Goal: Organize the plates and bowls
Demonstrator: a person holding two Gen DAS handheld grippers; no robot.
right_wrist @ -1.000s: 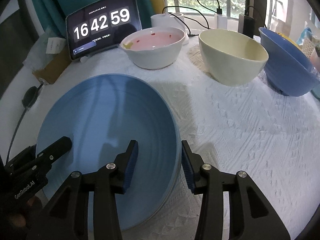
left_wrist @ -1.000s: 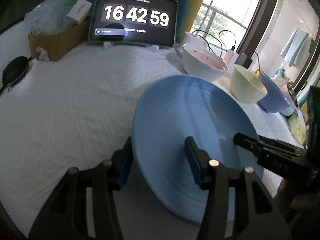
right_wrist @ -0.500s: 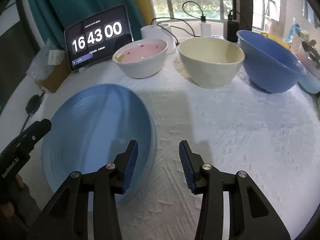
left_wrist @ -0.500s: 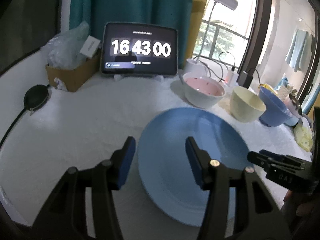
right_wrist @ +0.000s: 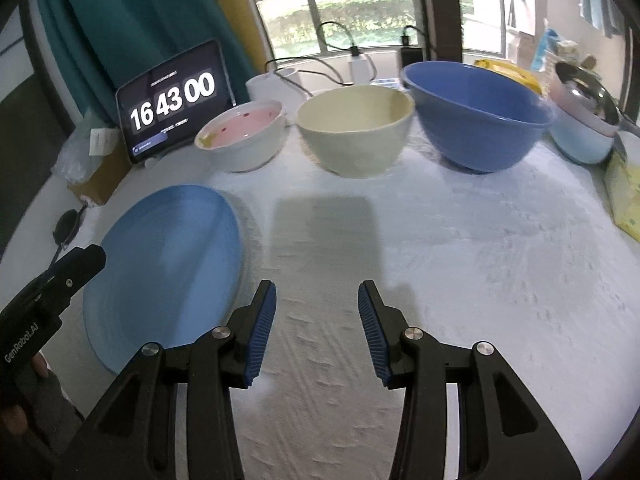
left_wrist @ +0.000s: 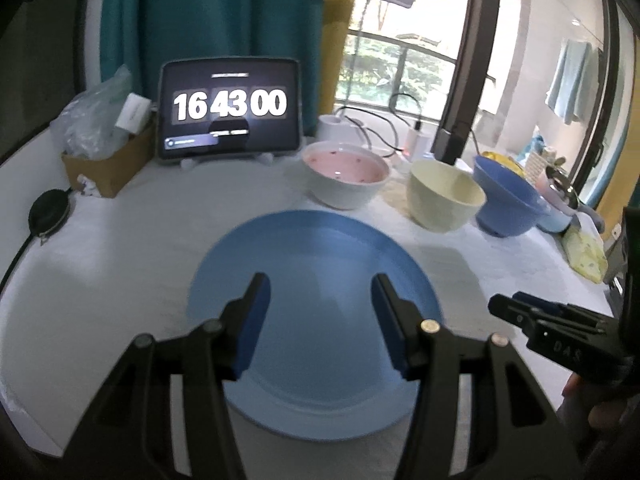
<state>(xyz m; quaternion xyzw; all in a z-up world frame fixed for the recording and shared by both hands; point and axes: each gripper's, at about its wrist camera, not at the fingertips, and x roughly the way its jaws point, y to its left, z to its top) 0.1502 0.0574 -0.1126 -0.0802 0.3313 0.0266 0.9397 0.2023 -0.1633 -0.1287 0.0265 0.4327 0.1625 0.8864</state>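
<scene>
The blue plate (left_wrist: 316, 280) is lying flat on the table (right_wrist: 460, 248), directly under the left tool (left_wrist: 318, 308), whose jaws are standing wide and holding nothing. The right tool (right_wrist: 318, 320), also wide and holding nothing, is sitting right of the plate, facing 3 bowls (right_wrist: 356, 132) lined up left to right along the far side, so it is probably the nearer one.

A surface (right_wrist: 460, 264) under a white textured cloth carries a flat round blue plate (right_wrist: 168, 264) at its near left. Behind it stand, left to right, a white bowl with a pink speckled inside (right_wrist: 244, 136), a cream bowl (right_wrist: 356, 132) and a large blue bowl (right_wrist: 476, 116). A tablet showing a clock (left_wrist: 230, 114) stands at the back, a brown cardboard box (left_wrist: 108, 164) to its left.
</scene>
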